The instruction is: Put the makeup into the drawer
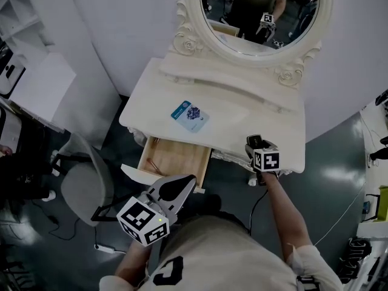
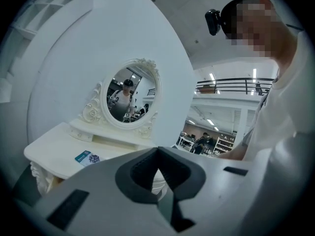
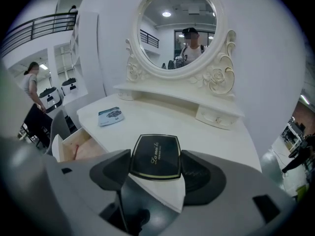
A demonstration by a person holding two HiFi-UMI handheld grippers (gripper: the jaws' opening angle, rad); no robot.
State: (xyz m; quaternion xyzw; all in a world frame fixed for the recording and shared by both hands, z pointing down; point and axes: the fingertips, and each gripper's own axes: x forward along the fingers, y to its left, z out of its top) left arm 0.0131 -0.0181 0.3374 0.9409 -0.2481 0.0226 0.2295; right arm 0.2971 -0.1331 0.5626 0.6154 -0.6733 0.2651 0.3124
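A black makeup compact with gold lettering sits flat between the pads of my right gripper, which is shut on it. In the head view this gripper hovers over the front right edge of the white dressing table, with the compact showing at its tip. The wooden drawer stands pulled open under the table's left front; it also shows in the right gripper view. My left gripper hangs just in front of the drawer, fingertips together and nothing in them.
A blue printed packet lies on the tabletop behind the drawer. An oval mirror in a carved frame rises at the table's back. A grey chair stands left of the drawer. Shelving lines the right edge.
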